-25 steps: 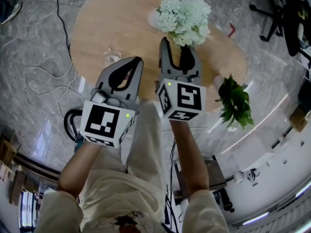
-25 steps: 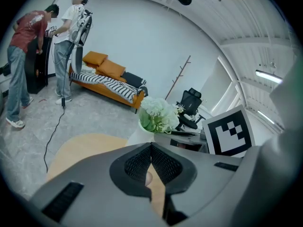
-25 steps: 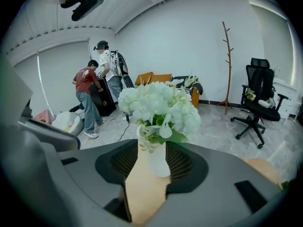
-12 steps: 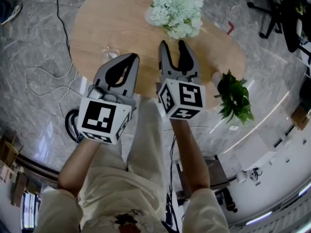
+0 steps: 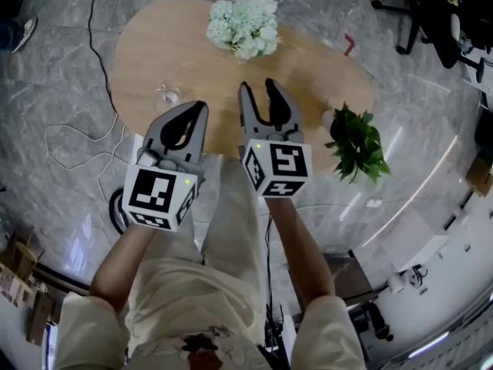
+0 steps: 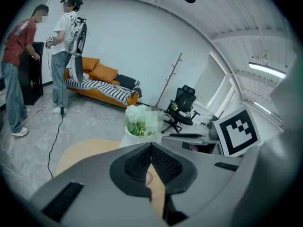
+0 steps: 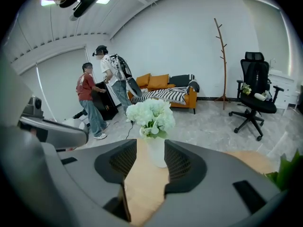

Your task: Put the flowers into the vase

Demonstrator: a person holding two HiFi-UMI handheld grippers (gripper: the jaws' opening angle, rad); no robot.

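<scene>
White flowers (image 5: 243,25) stand upright in a white vase (image 7: 156,152) at the far side of the oval wooden table (image 5: 323,83). Both grippers hover over the table's near edge, well short of the vase. My right gripper (image 5: 258,89) is open with nothing between its jaws; in the right gripper view (image 7: 150,143) the vase and its flowers (image 7: 150,115) show beyond the gap. My left gripper (image 5: 202,106) sits to its left with its tips together, shut (image 6: 151,148) and empty. The flowers (image 6: 136,117) appear small ahead of it.
A clear glass (image 5: 166,97) stands on the table's left part, ahead of the left gripper. A green potted plant (image 5: 356,141) sits at the table's right end. A cable (image 5: 77,141) trails on the floor at left. Two people (image 7: 102,86) stand near an orange sofa (image 7: 163,91).
Both grippers have pulled back and up from the vase. The right gripper's tips, earlier at the base of the flowers, now stand clear of them. The flowers stay in the vase.
</scene>
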